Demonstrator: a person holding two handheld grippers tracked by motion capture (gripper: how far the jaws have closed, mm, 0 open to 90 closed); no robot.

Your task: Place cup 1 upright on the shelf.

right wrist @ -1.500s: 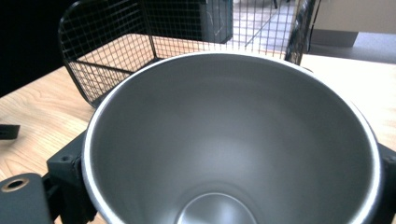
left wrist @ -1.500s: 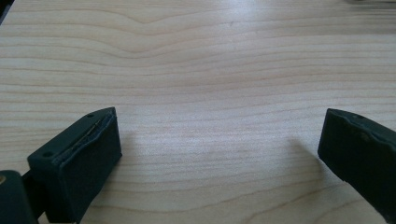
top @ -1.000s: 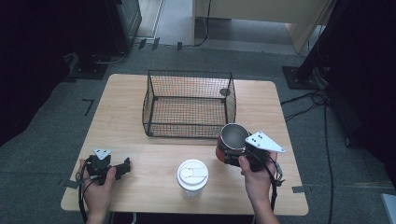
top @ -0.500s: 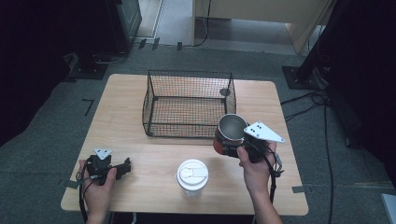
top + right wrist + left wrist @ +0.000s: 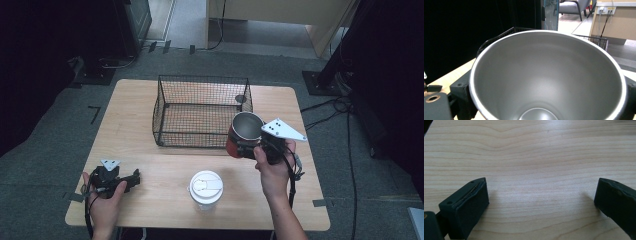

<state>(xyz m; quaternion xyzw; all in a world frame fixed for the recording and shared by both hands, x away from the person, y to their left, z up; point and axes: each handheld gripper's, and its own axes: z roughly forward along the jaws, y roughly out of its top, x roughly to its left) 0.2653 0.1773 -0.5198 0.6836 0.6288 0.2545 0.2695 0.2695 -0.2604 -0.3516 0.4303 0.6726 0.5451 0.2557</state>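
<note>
Your right claw point(image 5: 248, 148) is clamped on the red steel cup point(image 5: 243, 134), holding it above the tabletop point(image 5: 150, 170) at the wire basket's point(image 5: 200, 112) front right corner. In the right gripper view the cup's point(image 5: 549, 75) silver inside opens toward you, a jaw on each side. Your left claw point(image 5: 131, 179) rests near the tabletop's front left corner, jaws spread wide over bare wood point(image 5: 536, 170). A lidded white cup point(image 5: 205, 187) stands near the front edge, between your hands.

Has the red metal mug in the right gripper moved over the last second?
Yes. The red metal mug, held in the right gripper, has shifted up and toward the near right corner of the black wire basket.
</note>
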